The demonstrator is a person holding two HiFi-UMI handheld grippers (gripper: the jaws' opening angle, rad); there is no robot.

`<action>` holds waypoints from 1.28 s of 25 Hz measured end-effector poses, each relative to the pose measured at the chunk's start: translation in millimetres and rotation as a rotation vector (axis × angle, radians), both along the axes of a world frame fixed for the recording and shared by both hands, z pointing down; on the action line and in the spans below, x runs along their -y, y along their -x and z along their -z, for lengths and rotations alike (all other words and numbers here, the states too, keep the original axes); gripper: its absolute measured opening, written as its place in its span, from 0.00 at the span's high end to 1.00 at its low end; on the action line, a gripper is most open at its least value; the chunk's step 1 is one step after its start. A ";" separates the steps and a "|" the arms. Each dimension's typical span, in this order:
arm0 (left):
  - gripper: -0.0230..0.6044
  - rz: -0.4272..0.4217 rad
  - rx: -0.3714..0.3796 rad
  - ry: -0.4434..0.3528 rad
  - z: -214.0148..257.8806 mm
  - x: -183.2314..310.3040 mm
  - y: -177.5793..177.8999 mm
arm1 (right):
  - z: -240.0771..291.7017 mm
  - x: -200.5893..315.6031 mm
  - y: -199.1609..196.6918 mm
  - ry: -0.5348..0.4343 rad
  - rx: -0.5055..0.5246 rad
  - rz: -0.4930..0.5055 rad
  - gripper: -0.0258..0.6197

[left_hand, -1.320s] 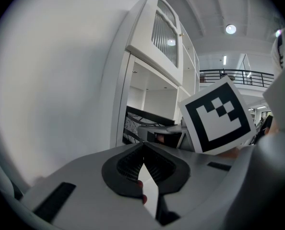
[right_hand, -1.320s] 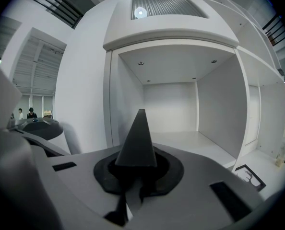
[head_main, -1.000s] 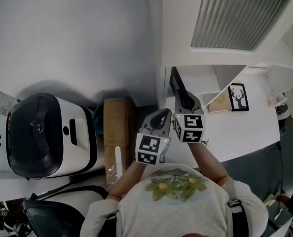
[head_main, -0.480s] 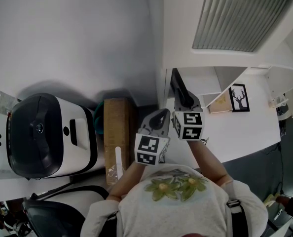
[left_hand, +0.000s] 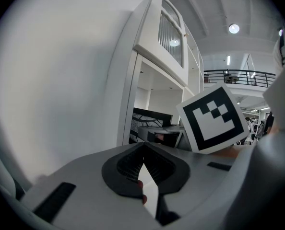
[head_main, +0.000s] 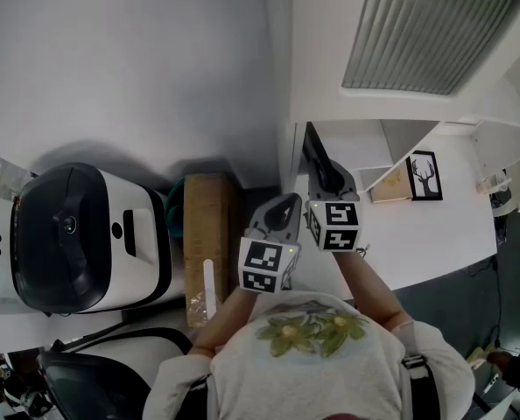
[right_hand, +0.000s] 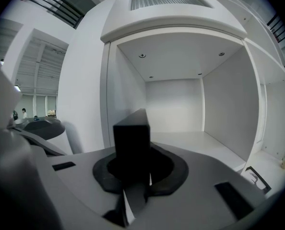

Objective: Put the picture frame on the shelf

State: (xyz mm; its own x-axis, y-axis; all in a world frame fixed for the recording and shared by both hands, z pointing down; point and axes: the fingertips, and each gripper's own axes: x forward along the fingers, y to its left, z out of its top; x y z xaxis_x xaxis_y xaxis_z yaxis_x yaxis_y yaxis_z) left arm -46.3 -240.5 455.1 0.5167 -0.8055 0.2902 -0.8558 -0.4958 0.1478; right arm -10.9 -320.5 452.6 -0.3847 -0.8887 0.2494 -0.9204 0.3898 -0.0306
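Black rectangular picture frame (right_hand: pixel 131 140) sits edge-on in the clenched jaws of the right gripper (right_hand: pixel 134 174), at lower centre of the right gripper view, in front of the open white shelf compartment (right_hand: pixel 200 145). The left gripper (left_hand: pixel 142 152) is closed on nothing. The frame lines up close to the compartment's left upright (right_hand: pixel 107 104). Pushed in crooked, it could clip that upright and twist in the grip, or topple once released.

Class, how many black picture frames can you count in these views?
2. One black frame is clamped edge-on in the right gripper's jaws, facing the open shelf compartment; the deer-print frame is on the white counter to the right. Others may be hidden.
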 end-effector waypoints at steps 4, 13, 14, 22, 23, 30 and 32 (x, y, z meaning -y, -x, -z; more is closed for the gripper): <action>0.92 0.002 0.001 0.000 0.4 -1.3 -0.7 | 4.9 -9.0 -2.5 -0.026 -0.007 0.004 0.85; 0.92 -0.001 0.003 -0.006 2.2 -5.6 -3.3 | 0.8 -37.5 -16.5 -0.059 0.023 0.002 0.79; 0.92 -0.002 0.004 -0.007 2.1 -6.4 -3.8 | -1.2 -41.0 -17.2 -0.061 0.026 0.009 0.79; 0.92 -0.006 0.006 -0.012 3.9 -12.6 -6.1 | -13.0 -60.7 -24.7 -0.048 -0.019 -0.001 0.80; 0.92 -0.005 0.006 -0.013 4.0 -13.5 -5.6 | -11.5 -60.9 -24.2 -0.055 -0.023 -0.003 0.80; 0.92 -0.006 0.008 -0.012 3.6 -18.5 -4.7 | -11.2 -61.8 -23.4 -0.040 -0.025 -0.020 0.83; 0.92 -0.007 0.009 -0.012 3.5 -19.3 -4.1 | -11.5 -62.0 -23.0 -0.035 -0.019 -0.023 0.83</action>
